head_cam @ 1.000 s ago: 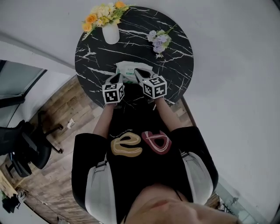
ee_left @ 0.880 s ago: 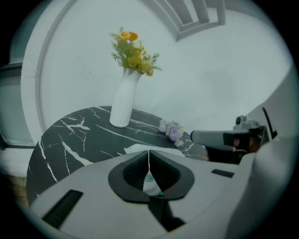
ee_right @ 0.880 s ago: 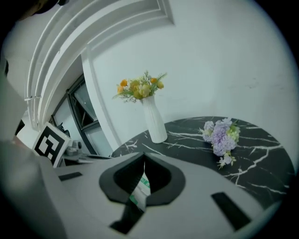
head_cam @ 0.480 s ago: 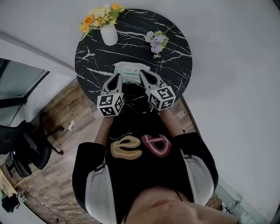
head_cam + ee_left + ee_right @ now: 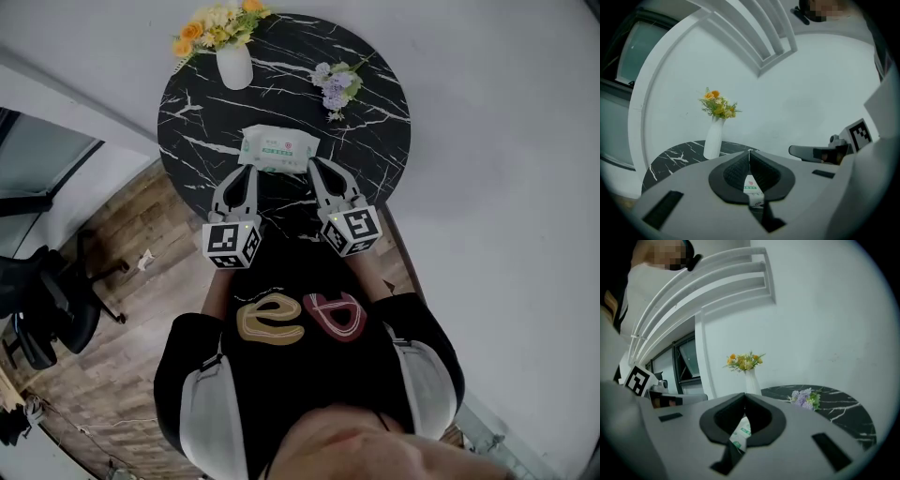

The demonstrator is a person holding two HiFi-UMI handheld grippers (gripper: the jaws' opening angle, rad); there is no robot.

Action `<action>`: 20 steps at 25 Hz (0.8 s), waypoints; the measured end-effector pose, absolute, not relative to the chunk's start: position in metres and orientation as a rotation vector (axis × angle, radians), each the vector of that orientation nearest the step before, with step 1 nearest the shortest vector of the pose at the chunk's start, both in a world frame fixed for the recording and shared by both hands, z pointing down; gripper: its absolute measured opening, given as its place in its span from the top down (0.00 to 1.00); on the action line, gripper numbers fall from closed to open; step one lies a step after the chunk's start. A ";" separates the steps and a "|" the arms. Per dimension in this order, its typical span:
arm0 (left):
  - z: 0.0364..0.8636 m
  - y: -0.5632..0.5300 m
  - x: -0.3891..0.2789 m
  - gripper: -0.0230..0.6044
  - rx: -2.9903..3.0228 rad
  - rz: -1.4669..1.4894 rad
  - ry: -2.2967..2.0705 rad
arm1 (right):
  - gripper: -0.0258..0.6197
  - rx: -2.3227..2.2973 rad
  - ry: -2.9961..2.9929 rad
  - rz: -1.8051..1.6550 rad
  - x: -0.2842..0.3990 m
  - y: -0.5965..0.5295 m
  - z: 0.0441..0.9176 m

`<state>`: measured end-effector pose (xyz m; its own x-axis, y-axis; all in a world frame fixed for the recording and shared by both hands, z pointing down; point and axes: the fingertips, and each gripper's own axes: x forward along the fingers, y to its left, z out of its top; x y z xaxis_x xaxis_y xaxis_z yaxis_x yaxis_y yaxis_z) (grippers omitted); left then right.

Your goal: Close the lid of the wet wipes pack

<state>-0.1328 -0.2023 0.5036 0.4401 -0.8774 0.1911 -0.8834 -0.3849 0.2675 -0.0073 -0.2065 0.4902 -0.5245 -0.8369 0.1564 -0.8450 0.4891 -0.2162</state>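
Left claw [image 5: 248, 176] and right claw [image 5: 316, 169] both closed, empty, tips just beside wet wipes pack [image 5: 277, 148] lying flat on counter [image 5: 375, 122].

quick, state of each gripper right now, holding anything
left gripper: shut, jaws tip to tip, holding nothing.
right gripper: shut, also empty; the wet wipes pack lies ahead of both, ungripped.
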 end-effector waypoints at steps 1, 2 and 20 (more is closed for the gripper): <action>0.500 -0.201 -0.132 0.93 2.387 0.018 -1.515 | 0.94 1.509 -2.687 0.378 -0.007 -0.205 0.487; 0.496 -0.199 -0.131 0.93 2.409 0.013 -1.521 | 0.94 1.500 -2.688 0.344 -0.008 -0.203 0.485; 0.493 -0.185 -0.131 0.93 2.427 0.029 -1.590 | 0.94 1.435 -2.656 0.200 0.001 -0.191 0.486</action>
<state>-0.1313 -0.1846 0.4929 0.4078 -0.9012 0.1466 -0.9060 -0.3794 0.1876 0.0006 -0.1911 0.4862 -0.5447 -0.8224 0.1641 -0.8377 0.5427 -0.0608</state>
